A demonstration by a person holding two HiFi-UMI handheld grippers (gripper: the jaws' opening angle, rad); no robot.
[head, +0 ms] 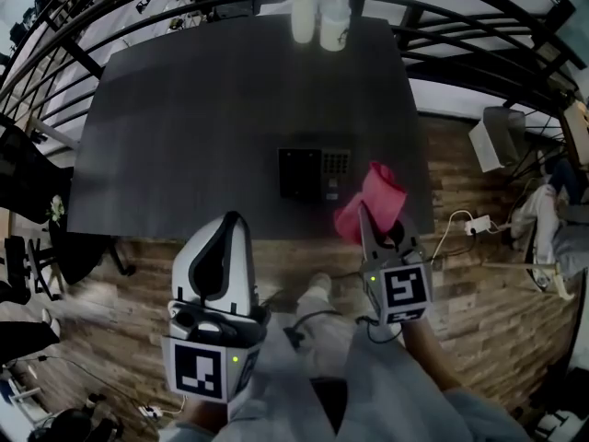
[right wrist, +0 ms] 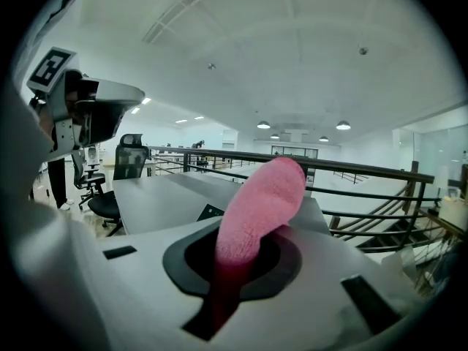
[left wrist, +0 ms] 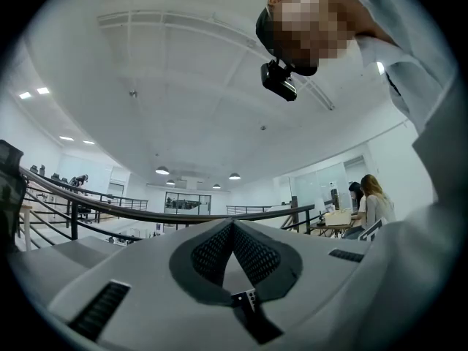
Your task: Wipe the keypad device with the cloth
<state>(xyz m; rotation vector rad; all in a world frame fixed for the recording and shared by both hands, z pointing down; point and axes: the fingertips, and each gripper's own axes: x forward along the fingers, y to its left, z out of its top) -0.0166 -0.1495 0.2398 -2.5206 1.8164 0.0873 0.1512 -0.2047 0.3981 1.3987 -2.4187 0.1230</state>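
Overhead, head view: keypad device (head: 313, 173) lies flat near the front edge of the dark table (head: 184, 136); two pale bottles (head: 317, 17) stand at the far edge. The right gripper (head: 368, 233) is raised over the front right corner with the pink cloth (head: 373, 201) standing up from its tips, just right of the device. The left gripper (head: 230, 226) is off the table, nearer the body. Left gripper view: jaws pressed together at the tips, nothing between them, aimed towards the ceiling. Right gripper view: jaws clamped on the cloth (right wrist: 259, 203); table and office chair (right wrist: 121, 174) beyond.
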